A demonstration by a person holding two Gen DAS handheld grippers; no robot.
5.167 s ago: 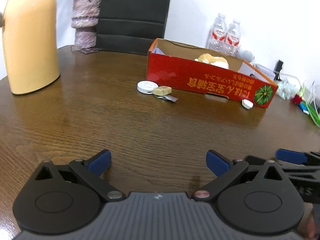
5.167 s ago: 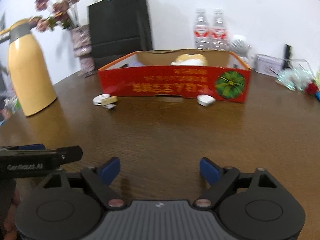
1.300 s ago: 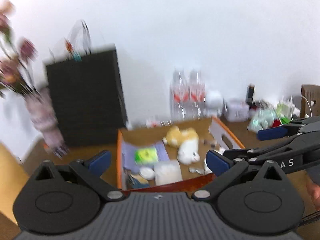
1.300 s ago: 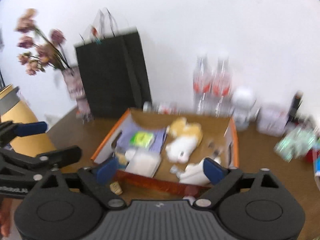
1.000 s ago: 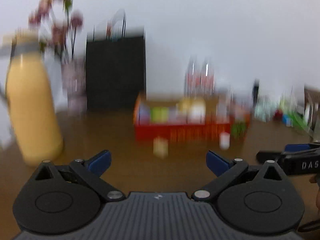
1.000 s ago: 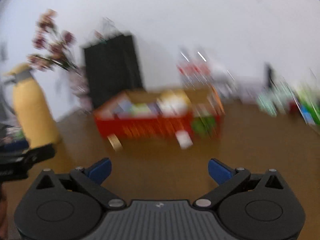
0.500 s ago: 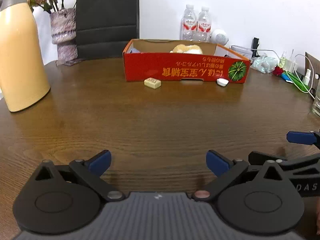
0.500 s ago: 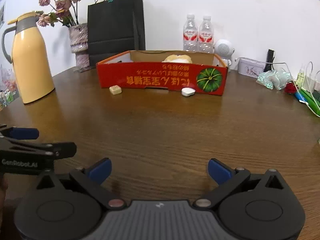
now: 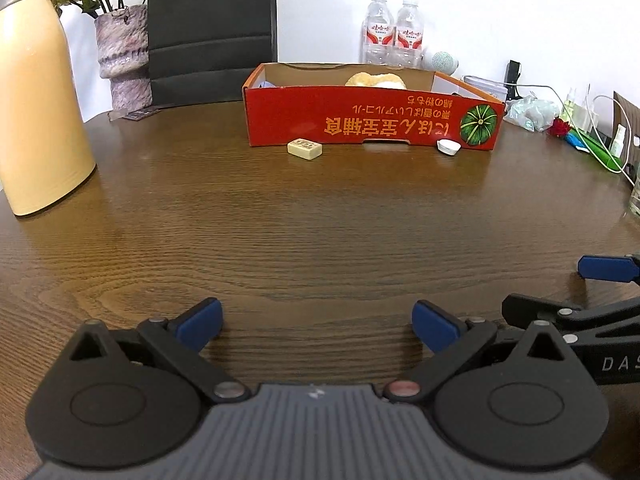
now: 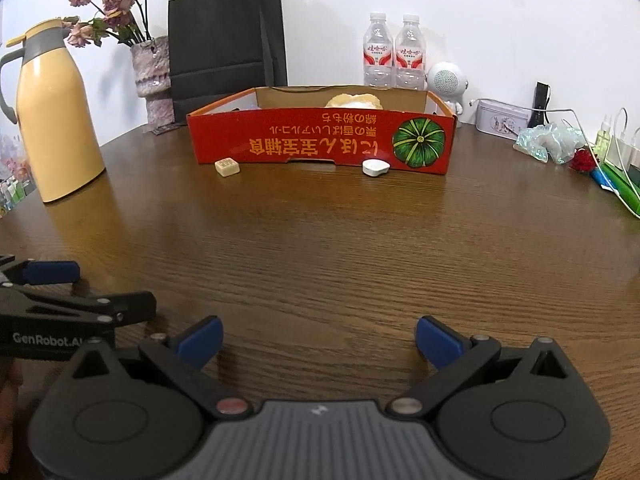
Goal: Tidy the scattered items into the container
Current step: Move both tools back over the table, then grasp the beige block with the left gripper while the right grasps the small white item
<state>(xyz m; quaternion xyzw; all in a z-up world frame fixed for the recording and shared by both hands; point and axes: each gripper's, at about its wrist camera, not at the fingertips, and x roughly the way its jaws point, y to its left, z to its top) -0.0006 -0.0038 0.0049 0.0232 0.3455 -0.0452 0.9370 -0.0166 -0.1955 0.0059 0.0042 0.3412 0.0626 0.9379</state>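
A red cardboard box (image 9: 372, 124) (image 10: 320, 142) stands across the far middle of the brown table, with a pale plush item (image 9: 374, 79) showing over its rim. On the table in front of it lie a cream mahjong tile (image 9: 305, 148) (image 10: 227, 167) on the left and a small white cap-like piece (image 9: 448, 146) (image 10: 375, 167) on the right. My left gripper (image 9: 316, 322) and my right gripper (image 10: 318, 340) hover low over the near table edge, side by side, both open and empty, far from the items.
A yellow thermos jug (image 9: 36, 92) (image 10: 56, 116) stands at the left. Behind the box are a vase of flowers (image 10: 150, 76), a black paper bag (image 10: 226, 40) and two water bottles (image 10: 394, 54). Cables, a tin and wrappers (image 10: 552, 142) crowd the right side.
Over the last second both grippers dropped back from above the box to the near table edge. The white round lid and small bits beside the tile are gone from the table.
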